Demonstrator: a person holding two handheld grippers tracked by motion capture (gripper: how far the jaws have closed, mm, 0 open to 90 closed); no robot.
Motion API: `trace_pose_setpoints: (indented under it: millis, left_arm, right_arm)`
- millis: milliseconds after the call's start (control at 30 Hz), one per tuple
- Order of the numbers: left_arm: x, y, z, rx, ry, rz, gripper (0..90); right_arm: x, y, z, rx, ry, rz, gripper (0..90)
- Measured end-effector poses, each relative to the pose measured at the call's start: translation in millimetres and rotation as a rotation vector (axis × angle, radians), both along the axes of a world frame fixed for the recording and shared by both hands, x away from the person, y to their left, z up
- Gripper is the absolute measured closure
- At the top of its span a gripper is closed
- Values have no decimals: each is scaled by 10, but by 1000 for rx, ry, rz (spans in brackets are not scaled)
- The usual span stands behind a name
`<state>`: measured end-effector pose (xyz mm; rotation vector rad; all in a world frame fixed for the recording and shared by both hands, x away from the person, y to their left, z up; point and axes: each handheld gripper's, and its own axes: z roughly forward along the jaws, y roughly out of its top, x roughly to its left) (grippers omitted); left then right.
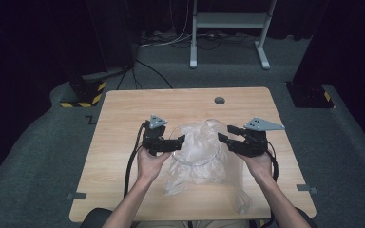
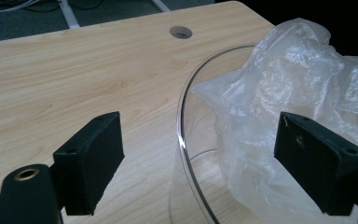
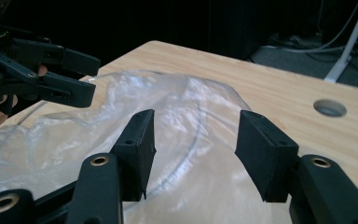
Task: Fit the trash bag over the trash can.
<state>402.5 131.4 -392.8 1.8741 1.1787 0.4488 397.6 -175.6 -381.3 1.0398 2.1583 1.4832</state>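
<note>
Flanking clear bowl (image 1: 197,147) with plastic bag (image 1: 195,156): left gripper (image 1: 178,141) at 9 o'clock, right gripper (image 1: 224,134) at 3 o'clock; both wide open, gripping nothing.

Looks like a lab or recording studio: black curtains around, grey carpet floor (image 1: 38,156), one pale wooden table with a cable hole (image 1: 123,102), yellow-black striped stand base (image 1: 83,97) upper left, white metal frame (image 1: 228,21) and loose cables top centre.

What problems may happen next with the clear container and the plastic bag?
1. The left gripper has the clear container rim between open jaws, not pressed, so closing badly might tip the container.
2. The right gripper stands open over the plastic bag; the loose film may slide away.
3. Part of the bag lies crumpled on the table and could snag.
</note>
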Motion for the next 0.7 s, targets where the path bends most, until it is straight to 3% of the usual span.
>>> trace_pose_setpoints:
  millis: [333, 500, 700]
  left_arm:
    - [43, -105, -52, 17, 22, -27, 165]
    - [42, -106, -54, 9, 29, -34, 172]
    - [28, -138, -65, -9, 38, -60, 187]
  right_arm:
    - [41, -7, -136, 15, 74, -43, 480]
    - [87, -9, -174, 33, 112, -23, 558]
    - [69, 37, -147, 16, 101, 12, 727]
